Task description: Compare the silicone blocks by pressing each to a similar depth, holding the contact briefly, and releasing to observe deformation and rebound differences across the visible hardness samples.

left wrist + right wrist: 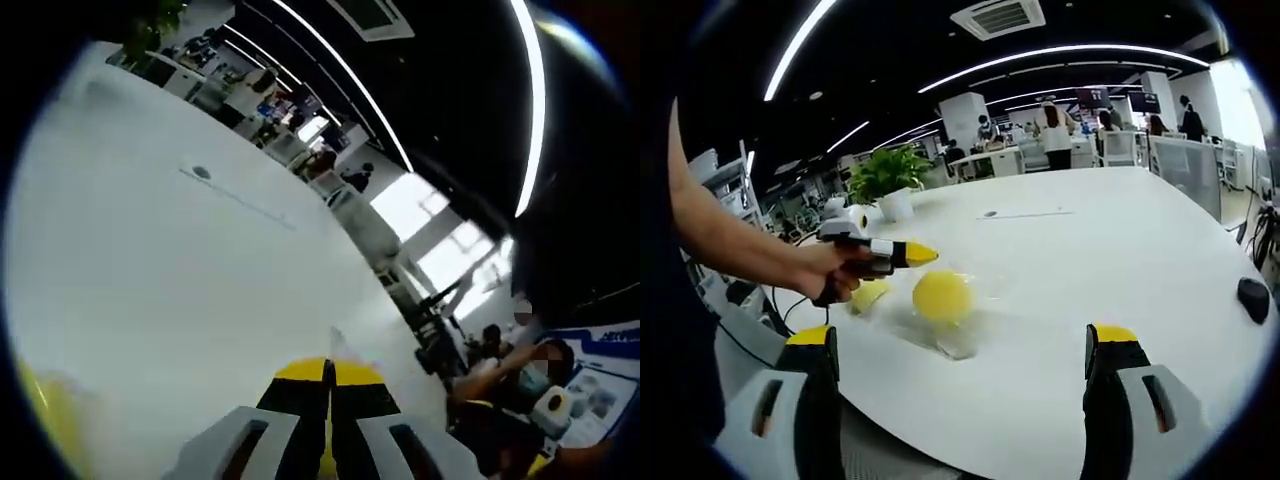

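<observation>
left gripper (908, 254) jaws pinched together, poised beside yellow ball (942, 296) for pressing | right gripper (965, 350) spread wide, back from table (1120, 250), watching

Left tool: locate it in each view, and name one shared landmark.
Left gripper view: left tool, bottom centre, yellow tips together.
Right gripper view: left tool left of centre, in a hand, tips pointing right.
Shared landmark: dark round spot on the white table.
</observation>
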A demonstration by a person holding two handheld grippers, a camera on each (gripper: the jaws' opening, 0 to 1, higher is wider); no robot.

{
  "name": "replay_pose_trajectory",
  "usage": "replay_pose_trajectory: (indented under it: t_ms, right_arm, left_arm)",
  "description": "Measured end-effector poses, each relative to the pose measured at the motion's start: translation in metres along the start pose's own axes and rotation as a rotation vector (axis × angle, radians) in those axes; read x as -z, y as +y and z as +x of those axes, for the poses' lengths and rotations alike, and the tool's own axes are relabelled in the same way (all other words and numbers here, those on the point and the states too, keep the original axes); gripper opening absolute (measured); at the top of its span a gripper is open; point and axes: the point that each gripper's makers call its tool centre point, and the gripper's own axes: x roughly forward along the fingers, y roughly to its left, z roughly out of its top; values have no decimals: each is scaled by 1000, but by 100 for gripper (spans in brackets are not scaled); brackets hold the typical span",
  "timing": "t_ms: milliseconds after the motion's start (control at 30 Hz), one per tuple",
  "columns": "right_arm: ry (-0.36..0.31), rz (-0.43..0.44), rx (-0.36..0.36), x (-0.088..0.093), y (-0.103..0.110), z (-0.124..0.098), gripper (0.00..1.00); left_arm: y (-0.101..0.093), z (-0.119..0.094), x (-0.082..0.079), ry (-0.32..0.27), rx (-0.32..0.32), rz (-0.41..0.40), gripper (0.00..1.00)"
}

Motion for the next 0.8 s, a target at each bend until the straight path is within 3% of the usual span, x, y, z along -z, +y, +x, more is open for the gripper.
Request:
replay_pose_trajectory:
  t_ms: [133, 167, 200, 300, 400, 533, 667, 800]
  right_arm:
    - [8, 0, 1, 2, -1, -2, 96]
    - [4, 8, 2, 2, -2, -2, 96]
    - [5, 12, 2, 3, -2, -2, 96]
    - [10, 17, 4, 5, -3, -2, 96]
    - [8, 22, 3, 5, -4, -1, 96]
    - [6, 29, 10, 5, -5, -2, 96]
    - [20, 46, 11, 11, -7, 0, 96]
    - [25, 46, 2, 13, -5, 2, 96]
  left_arm:
    - [2, 3, -1, 6, -3, -15, 0]
    - [1, 5, 0, 4, -2, -9, 0]
    - [2, 7, 1, 9, -17, 50, 0]
    - [5, 11, 8, 22, -27, 31, 0]
    - [13, 15, 17, 58, -50, 72, 0]
    - [19, 18, 19, 51, -68, 71, 0]
    - [36, 10, 27, 44, -155, 46, 0]
    - [39, 9, 29, 34, -164, 4, 0]
